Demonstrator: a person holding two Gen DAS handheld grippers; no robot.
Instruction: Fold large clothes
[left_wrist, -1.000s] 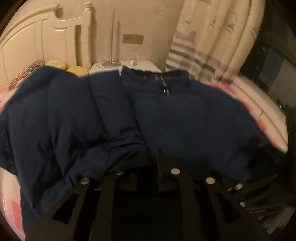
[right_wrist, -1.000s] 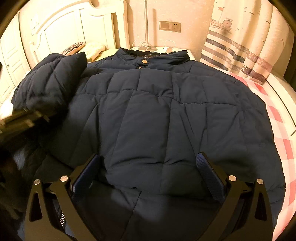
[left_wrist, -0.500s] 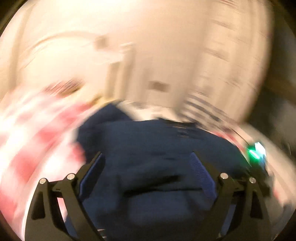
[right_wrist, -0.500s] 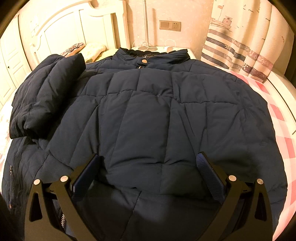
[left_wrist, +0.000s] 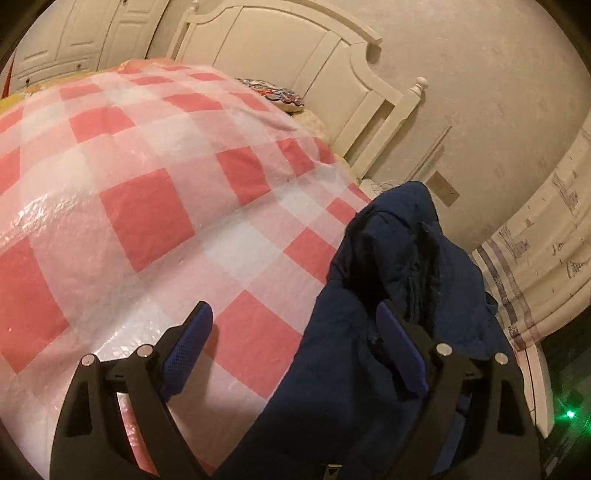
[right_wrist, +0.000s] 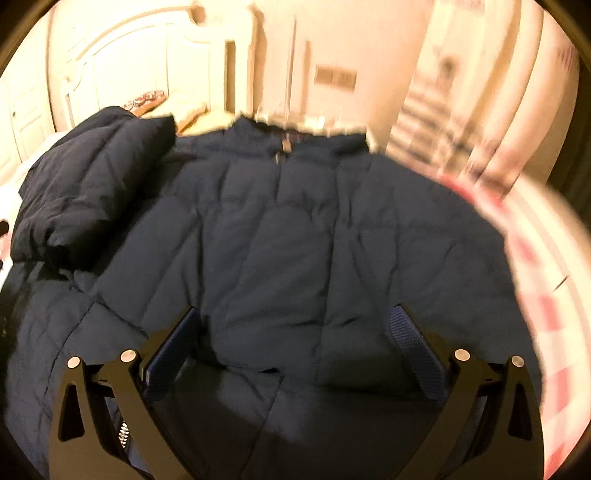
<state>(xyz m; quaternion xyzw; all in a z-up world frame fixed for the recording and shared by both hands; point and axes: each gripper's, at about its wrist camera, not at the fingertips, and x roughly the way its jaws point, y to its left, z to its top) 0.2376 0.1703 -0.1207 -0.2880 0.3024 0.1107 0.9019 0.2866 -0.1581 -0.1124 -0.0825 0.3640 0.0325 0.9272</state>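
Note:
A large navy quilted jacket (right_wrist: 295, 240) lies spread on the bed, collar at the far end. Its left sleeve (right_wrist: 92, 192) is folded back onto the body. My right gripper (right_wrist: 295, 332) hovers open low over the jacket's hem area, with fabric beneath it but none pinched. In the left wrist view the jacket (left_wrist: 388, 277) shows as a bunched dark edge at the right. My left gripper (left_wrist: 295, 332) stands open at that edge, its left pad (left_wrist: 188, 347) over the checked bed cover (left_wrist: 147, 184) and its right pad over the fabric. Neither gripper holds anything.
The pink and white checked cover is wrapped in clear plastic and stretches left of the jacket. A white headboard (left_wrist: 295, 55) and a patterned pillow (left_wrist: 280, 96) stand at the far end. A striped curtain (left_wrist: 535, 240) hangs at the right, near a wall socket (left_wrist: 441, 188).
My left gripper let go of the sleeve, opened wide, rolled and swung left to the jacket's edge. The sleeve now rests folded on the jacket. The right gripper shifted slightly, and its view blurred.

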